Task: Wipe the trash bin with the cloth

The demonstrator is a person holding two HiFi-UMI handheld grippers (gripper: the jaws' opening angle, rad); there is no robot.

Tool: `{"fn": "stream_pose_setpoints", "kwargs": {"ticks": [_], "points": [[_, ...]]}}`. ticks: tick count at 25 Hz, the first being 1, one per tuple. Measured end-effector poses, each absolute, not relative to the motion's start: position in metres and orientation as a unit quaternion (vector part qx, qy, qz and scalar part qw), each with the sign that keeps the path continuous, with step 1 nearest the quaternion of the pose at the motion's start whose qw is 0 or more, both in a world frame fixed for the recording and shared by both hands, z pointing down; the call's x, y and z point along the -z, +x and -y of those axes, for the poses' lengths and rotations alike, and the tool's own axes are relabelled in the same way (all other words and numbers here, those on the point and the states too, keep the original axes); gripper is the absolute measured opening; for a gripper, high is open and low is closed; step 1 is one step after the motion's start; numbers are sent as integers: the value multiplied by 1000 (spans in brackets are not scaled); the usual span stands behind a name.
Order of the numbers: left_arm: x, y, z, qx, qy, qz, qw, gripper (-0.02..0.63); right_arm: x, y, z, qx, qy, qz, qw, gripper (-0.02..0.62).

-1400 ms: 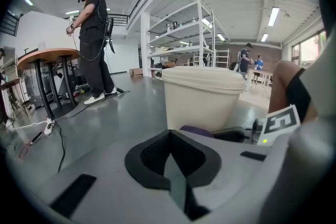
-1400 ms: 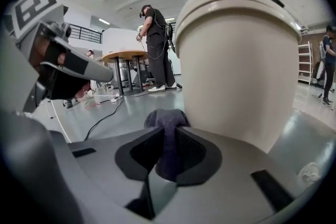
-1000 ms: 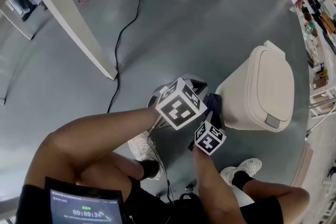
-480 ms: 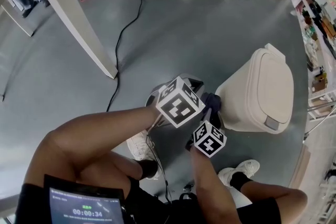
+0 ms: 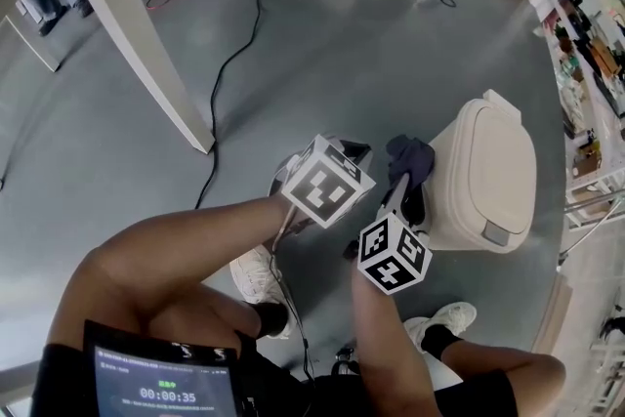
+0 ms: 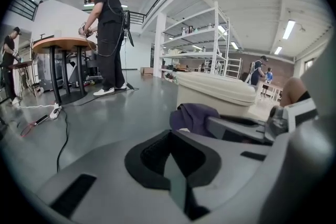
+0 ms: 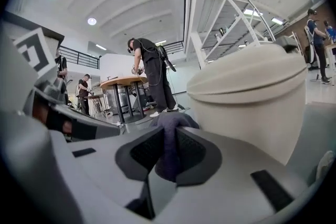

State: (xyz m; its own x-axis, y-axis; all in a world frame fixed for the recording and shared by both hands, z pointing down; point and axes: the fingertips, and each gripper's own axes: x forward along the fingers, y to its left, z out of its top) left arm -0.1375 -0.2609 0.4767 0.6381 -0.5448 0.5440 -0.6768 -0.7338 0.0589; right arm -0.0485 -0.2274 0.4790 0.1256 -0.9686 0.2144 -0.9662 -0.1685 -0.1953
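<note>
Trash bin [image 5: 493,166], cream-coloured with its lid down, stands on the grey floor [image 5: 342,44] directly ahead of the person's right knee, upright. In the head view its left wall is partly covered by the cloth [image 5: 410,161] and by the right gripper [image 5: 402,195], and its base is not visible. The right gripper view cuts the bin off at the frame's right and bottom edges. Whether the cloth actually presses on the bin wall cannot be confirmed: it sits just beside the upper left edge of the bin, and the contact line is hidden. Both forearms reach forward and down from a crouched posture. The left forearm [image 5: 195,249] runs in from the lower left, the right forearm [image 5: 376,332] rises almost straight up the frame, and the two marker cubes sit near each other. The right gripper is clenched on the dark purple cloth. Its own view shows a fold of fabric pinched between the black pads [image 7: 144,152], with the bunched remainder bulging out beyond the tips toward the bin. The left gripper [image 6: 170,162] is closed with its pads together and nothing between them. It is held just beside the right gripper, short of the bin, touching neither bin nor cloth as far as can be made out.
</note>
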Motion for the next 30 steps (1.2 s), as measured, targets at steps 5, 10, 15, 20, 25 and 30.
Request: {"fn": "stream_pose_setpoints", "kwargs": {"ticks": [5,10,15,20,25,30], "points": [[-460,-135,270,-225,897,358,132,2,-458,-40,235,131,-763,-632,26,69],[-457,-136,276,-207,893,369,155,2,-455,-36,240,131,-771,-623,33,69],[-467,-139,273,-229,887,369,154,2,-465,-34,248,149,-778,-609,36,69],[-467,-137,270,-234,888,364,153,2,-494,-28,253,173,-782,-599,11,69],[-466,-131,268,-238,891,357,148,2,-531,-24,252,183,-782,-594,-40,69],[-493,-127,276,-248,892,349,147,2,-590,-20,260,191,-781,-587,-92,69]]}}
